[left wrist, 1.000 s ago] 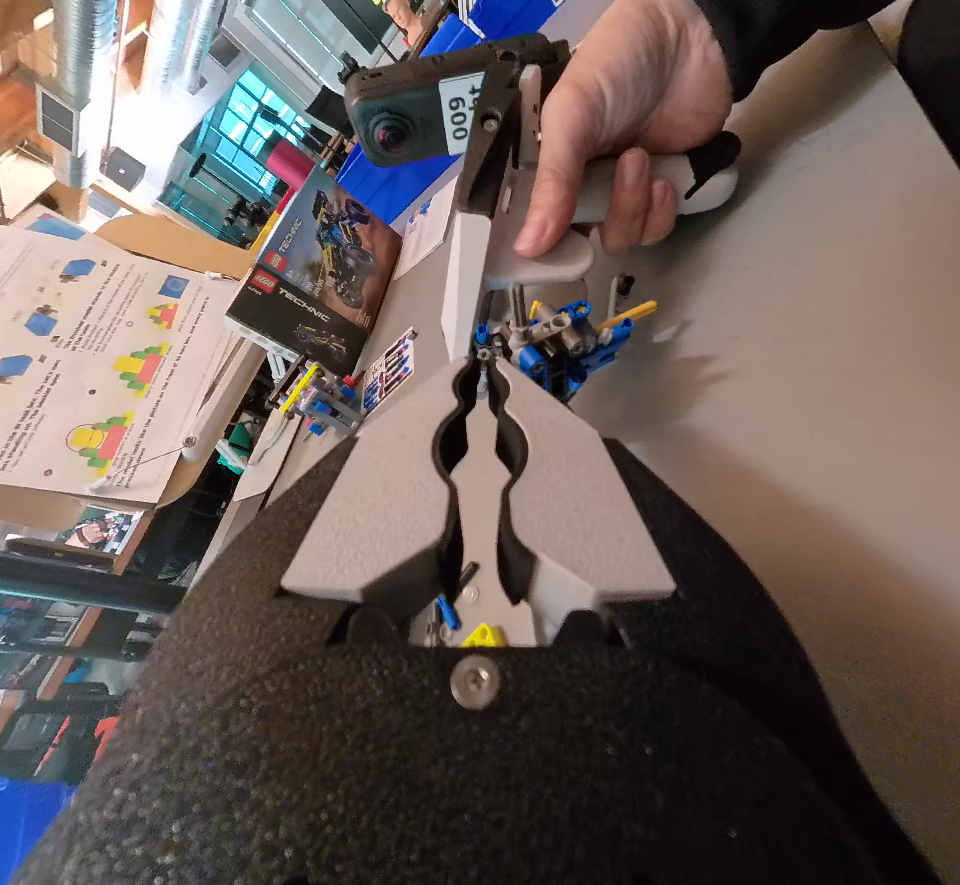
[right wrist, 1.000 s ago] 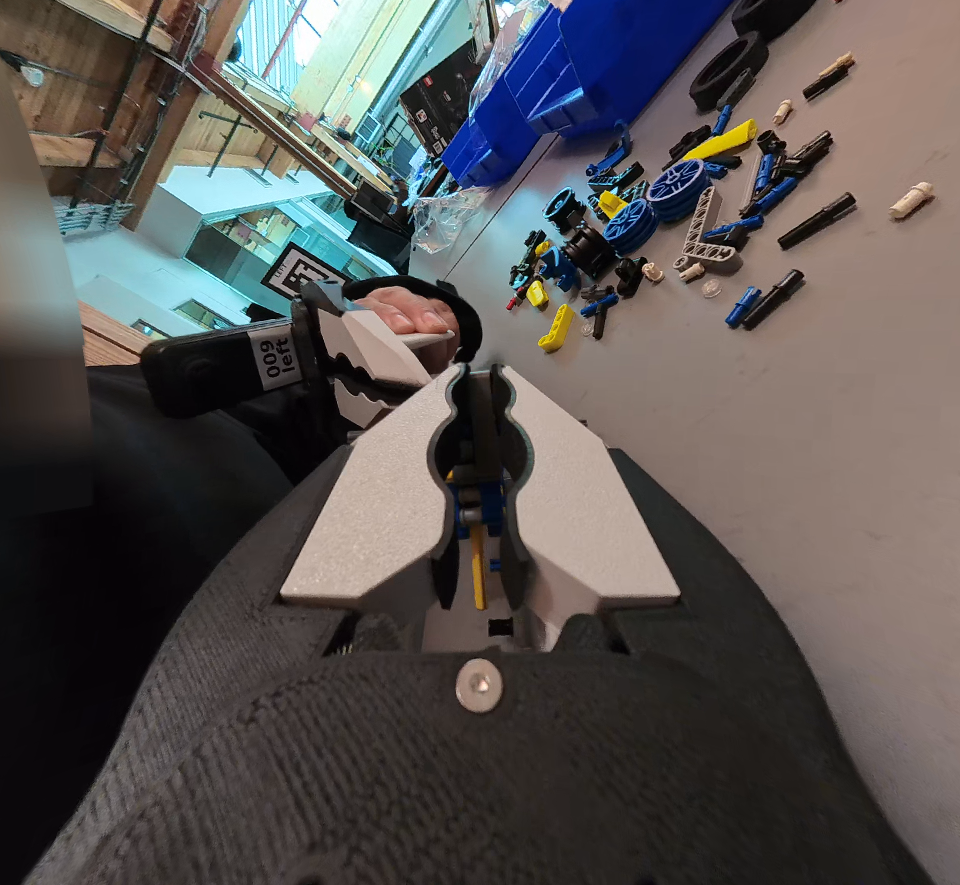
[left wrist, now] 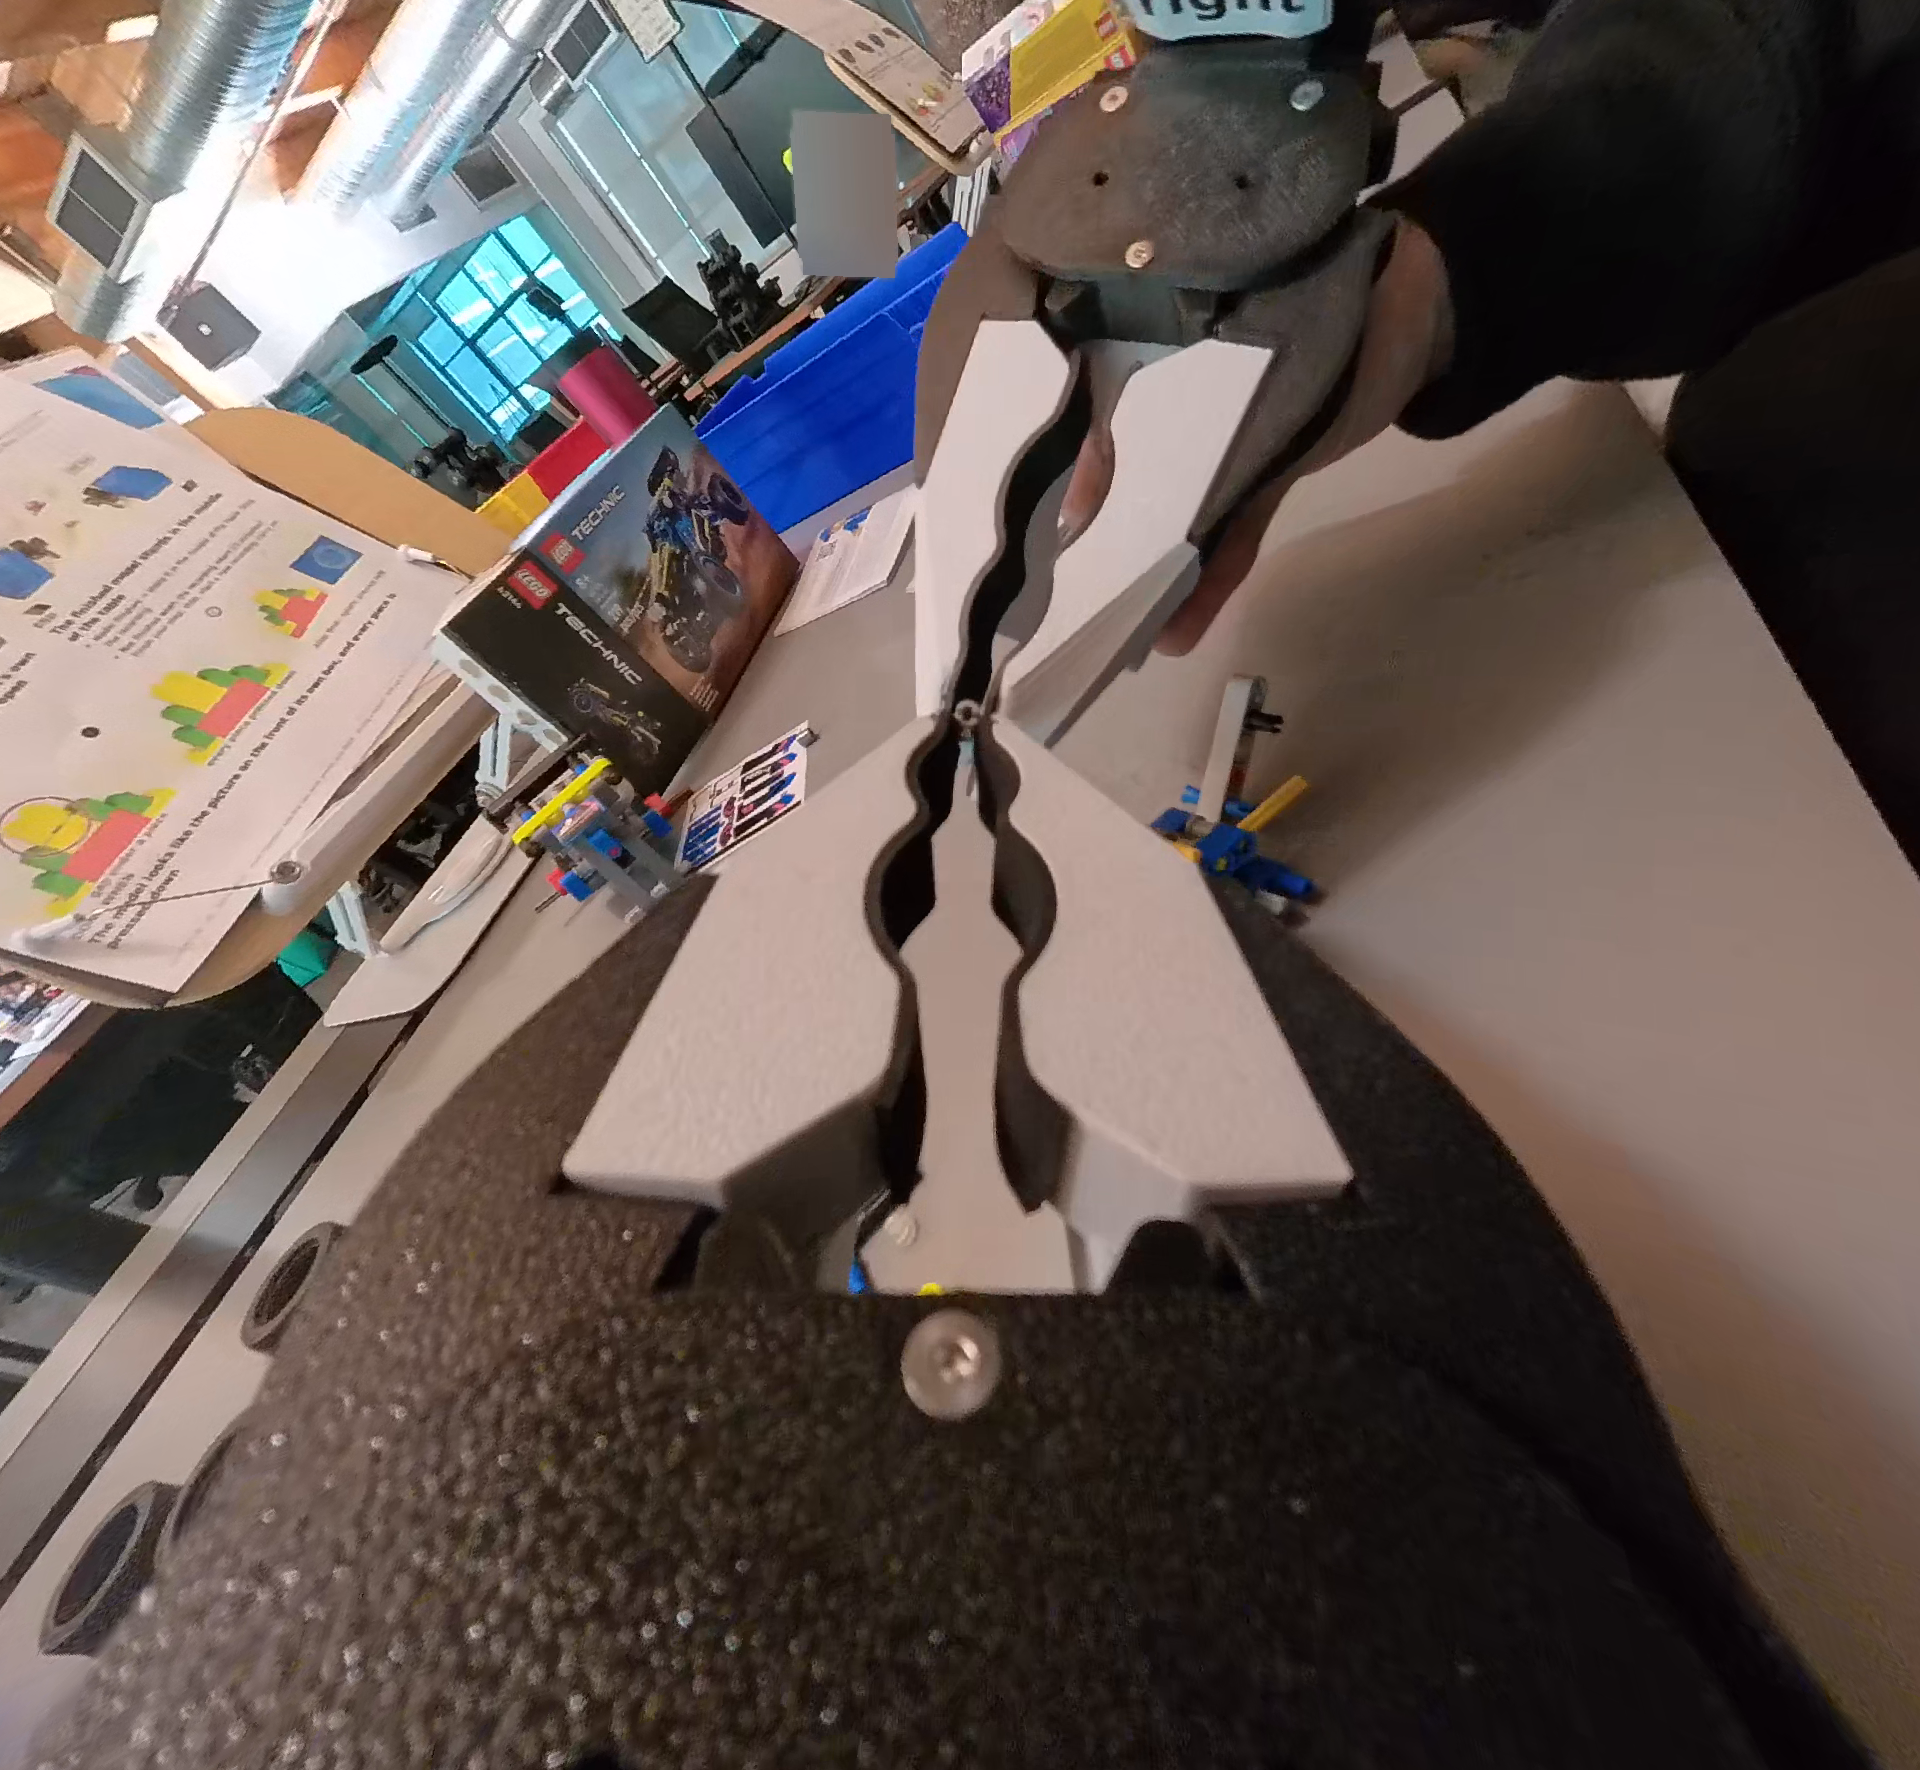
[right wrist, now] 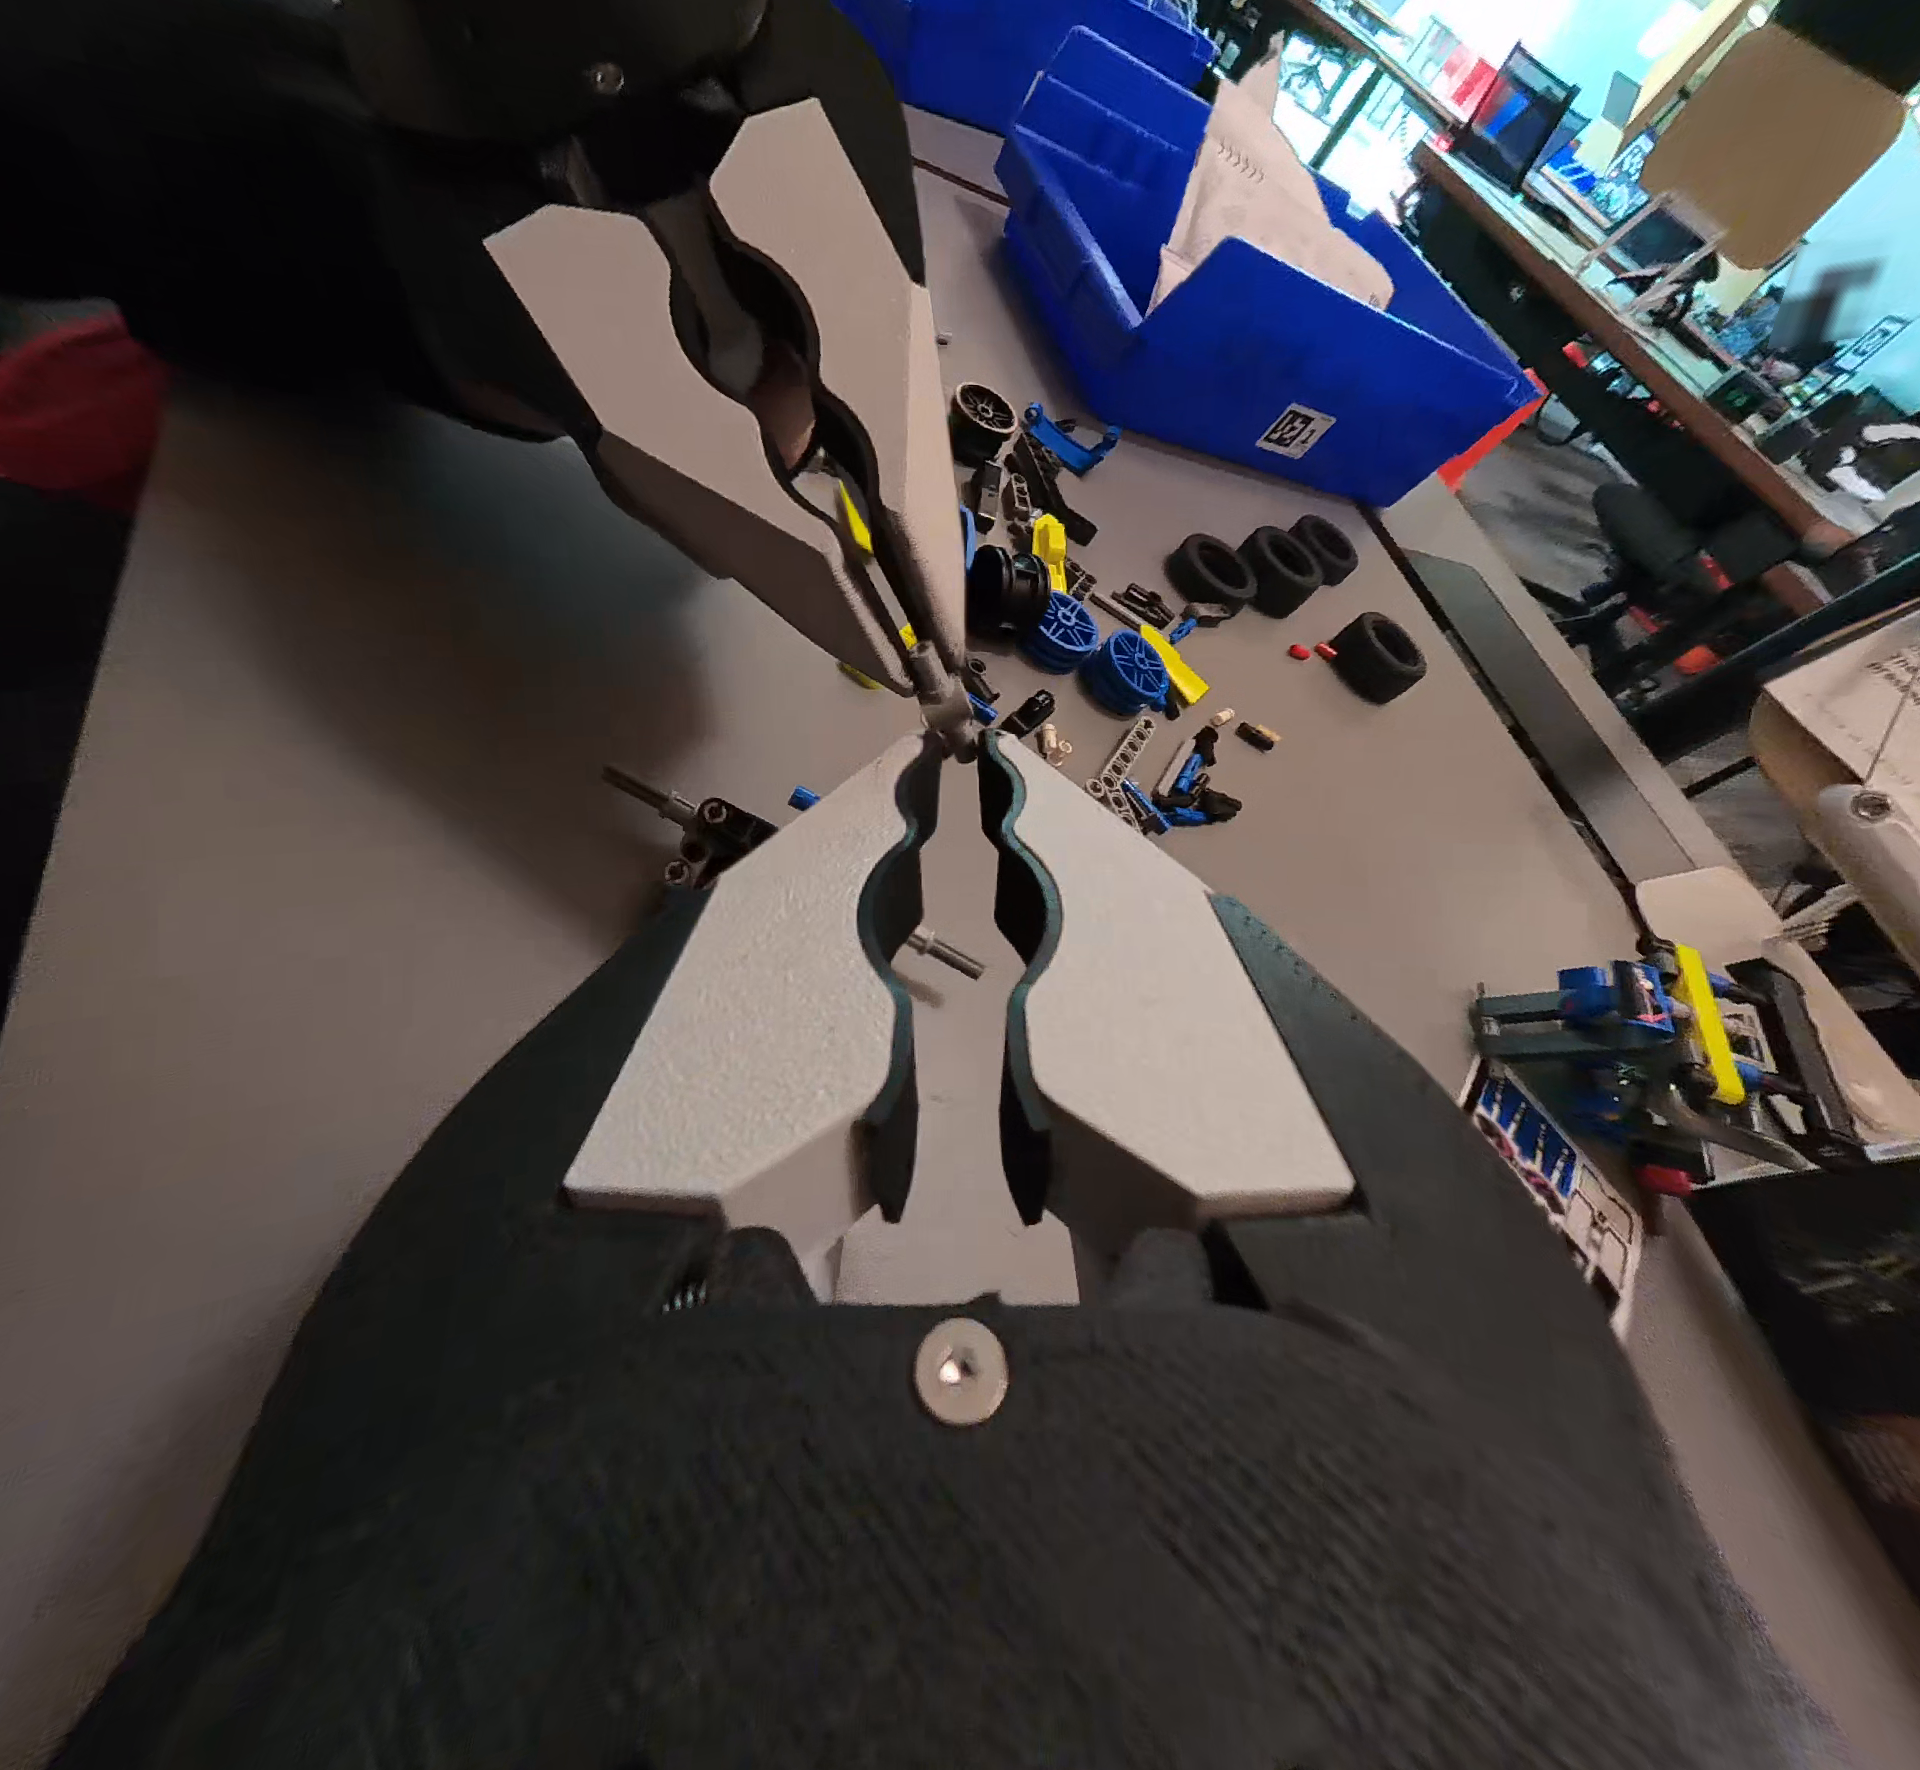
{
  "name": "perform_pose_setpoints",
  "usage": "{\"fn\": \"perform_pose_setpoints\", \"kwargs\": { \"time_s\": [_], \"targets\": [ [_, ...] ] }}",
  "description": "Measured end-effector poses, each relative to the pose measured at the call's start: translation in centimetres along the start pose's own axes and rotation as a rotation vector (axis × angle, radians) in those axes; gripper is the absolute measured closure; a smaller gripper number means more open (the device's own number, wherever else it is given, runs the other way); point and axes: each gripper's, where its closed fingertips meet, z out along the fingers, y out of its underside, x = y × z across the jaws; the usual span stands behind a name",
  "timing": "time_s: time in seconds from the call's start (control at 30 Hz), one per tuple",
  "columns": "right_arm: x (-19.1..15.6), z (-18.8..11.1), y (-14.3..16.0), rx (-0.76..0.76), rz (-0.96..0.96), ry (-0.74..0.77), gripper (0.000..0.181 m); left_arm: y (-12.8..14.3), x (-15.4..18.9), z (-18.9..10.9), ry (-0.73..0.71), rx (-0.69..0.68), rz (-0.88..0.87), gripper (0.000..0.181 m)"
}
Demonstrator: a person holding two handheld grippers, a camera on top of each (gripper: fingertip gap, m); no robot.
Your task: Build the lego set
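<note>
Above the grey table [right wrist: 343, 712], your two grippers meet tip to tip. Your left gripper [left wrist: 961, 733] has its fingers squeezed close together at the tips, and a small grey lego pin [right wrist: 940, 697] sits right there between the two tools. Your right gripper [right wrist: 951, 749] also has its tips pinched in around that same little piece. The pin is so small that you cannot tell for sure which tool has the real hold on it. In the left wrist view, your hand [left wrist: 1340, 432] in a dark sleeve wraps around the right tool. Down on the table, just past the tips, lies a small blue and yellow lego build [left wrist: 1231, 837] with a white beam standing up from it. Off to one side stands another lego build [left wrist: 597, 837] with a yellow bar on top, and a sticker sheet [left wrist: 743, 790] lies just beside it. The lego box [left wrist: 623, 619] stands behind them. In the right wrist view, loose lego parts are spread out near the tips: blue wheel hubs [right wrist: 1091, 650], black tires [right wrist: 1262, 567], yellow bits and small pins. One short grey axle [right wrist: 945, 951] lies on the table under your right tool. Blue bins [right wrist: 1226, 338] sit farther back.
</note>
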Motion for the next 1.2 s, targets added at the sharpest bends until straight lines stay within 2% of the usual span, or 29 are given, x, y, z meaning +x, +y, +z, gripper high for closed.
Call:
{"fn": "perform_pose_setpoints", "kwargs": {
  "time_s": [0.2,0.57,0.7,1.07,1.2],
  "targets": [
    [-0.3,0.2,0.2,-0.037,-0.134,0.034,0.179,0.1,0.4,-0.2,0.037,0.02,0.001,0.181],
    [-1.2,0.3,0.2,-0.03,-0.138,-0.027,0.179,-0.5,1.1,-0.3,0.079,0.072,0.0,0.179],
    [-1.5,0.6,0.4,-0.055,-0.174,-0.03,0.179,-0.2,1.2,-0.2,0.082,0.045,0.01,0.18],
    [-1.8,0.4,0.1,-0.007,-0.147,-0.063,0.179,-0.1,1.5,-0.4,0.133,0.072,0.004,0.179],
    [-1.9,0.4,0.1,0.0,-0.131,-0.076,0.179,-0.1,1.5,-0.3,0.166,0.069,-0.083,0.18]
  ]
}}
